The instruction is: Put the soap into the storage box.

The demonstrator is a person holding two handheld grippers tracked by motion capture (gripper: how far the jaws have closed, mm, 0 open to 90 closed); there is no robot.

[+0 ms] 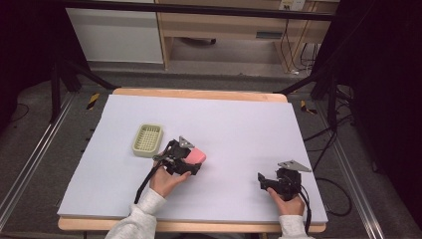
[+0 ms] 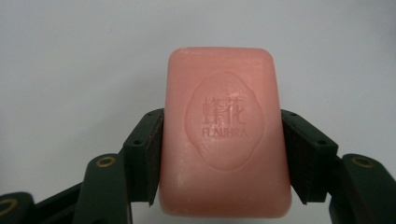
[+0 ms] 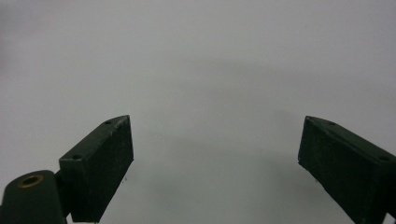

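A person seated at a lavender-topped bench (image 1: 249, 119) works with a hand-held gripper in each hand. The left gripper (image 1: 191, 162), near the middle of the bench, grasps a pink bar of soap (image 1: 196, 155); seen from the left gripper view, the gripper (image 2: 223, 140) has a black jaw pressed against each long side of the soap (image 2: 224, 135), whose upper face carries an embossed oval with characters and the lettering "FLAUHRA". The far end of the bar juts out past the jaws over the plain bench surface (image 2: 70, 60).

Just beyond and to the left of the soap on the bench sits a pale yellow-green soap dish (image 1: 148, 140) with a slotted floor, apart from the bar and the gripper.

The right gripper (image 1: 263, 181) rests low at the right front of the bench, well apart from the soap. In the right gripper view, the gripper (image 3: 215, 158) is released, its jaws spread wide with bare bench (image 3: 210, 70) between them.
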